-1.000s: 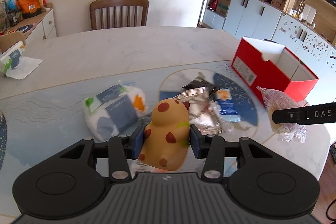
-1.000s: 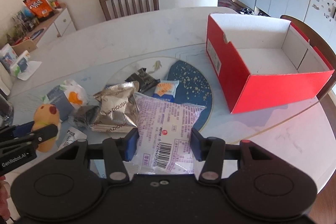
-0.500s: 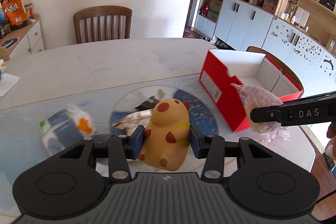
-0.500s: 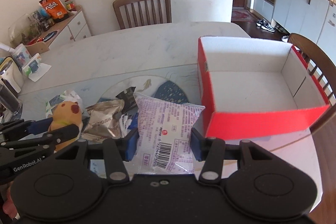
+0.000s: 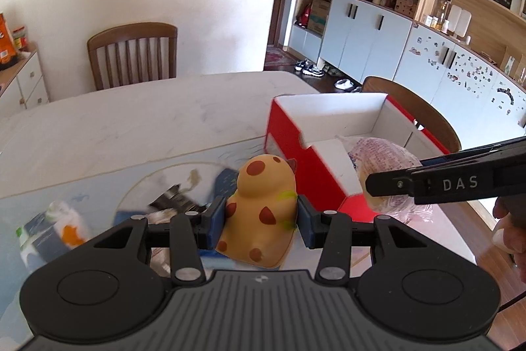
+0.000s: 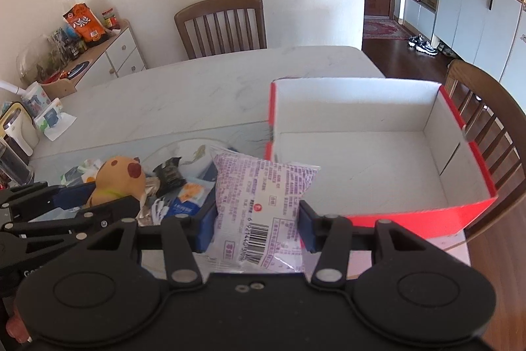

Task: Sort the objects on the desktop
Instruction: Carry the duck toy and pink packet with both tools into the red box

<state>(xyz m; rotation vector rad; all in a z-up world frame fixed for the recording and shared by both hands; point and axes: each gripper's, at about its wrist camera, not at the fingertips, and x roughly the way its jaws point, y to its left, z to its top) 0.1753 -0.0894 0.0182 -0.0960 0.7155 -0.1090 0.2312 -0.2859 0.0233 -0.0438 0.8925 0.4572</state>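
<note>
Left gripper (image 5: 261,221) clamps a spotted orange soft toy (image 5: 259,209) — right gripper (image 6: 258,227) clamps a purple-printed clear snack packet (image 6: 263,203), both beside the open red cardboard box (image 6: 411,214).

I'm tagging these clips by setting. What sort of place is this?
Most likely a home dining room: a pale marble-look dining table with wooden slat-back chairs, cabinets with cluttered open shelves, and shoes on the floor by the door.

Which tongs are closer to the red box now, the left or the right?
Right. The right tongs, shut on the purple snack bag, are at the red box's near wall. The left tongs, holding the spotted toy, are farther, over the scattered packets.
</note>
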